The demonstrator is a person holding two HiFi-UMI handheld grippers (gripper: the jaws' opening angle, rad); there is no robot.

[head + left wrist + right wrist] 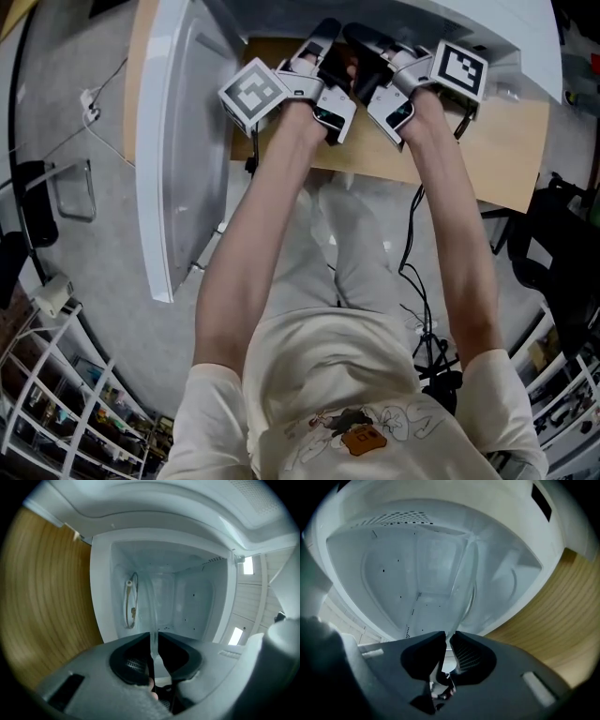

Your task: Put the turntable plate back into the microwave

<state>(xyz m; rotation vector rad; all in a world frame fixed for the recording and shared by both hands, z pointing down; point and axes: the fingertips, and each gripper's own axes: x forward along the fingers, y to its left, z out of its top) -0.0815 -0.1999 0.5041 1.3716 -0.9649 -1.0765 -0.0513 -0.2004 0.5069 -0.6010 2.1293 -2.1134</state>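
Turntable plate (153, 606): clear glass, partway inside the open microwave (187, 550), held off the cavity floor with its near rim at the opening. Your left claw (153, 641) is pinching that rim, pads tight on the glass. Your right claw (447, 637) has the same rim in a narrow gap between its pads and looks clamped on it too. In both gripper views the plate runs edge-on from the pads into the cavity. A roller ring (130, 604) lies on the cavity floor, just beside the plate; I cannot tell whether they touch. In the head view your two arms reach side by side into the opening. The microwave door (183, 141) is swung wide open on your left, and the wooden desk (497, 150) carries the microwave.
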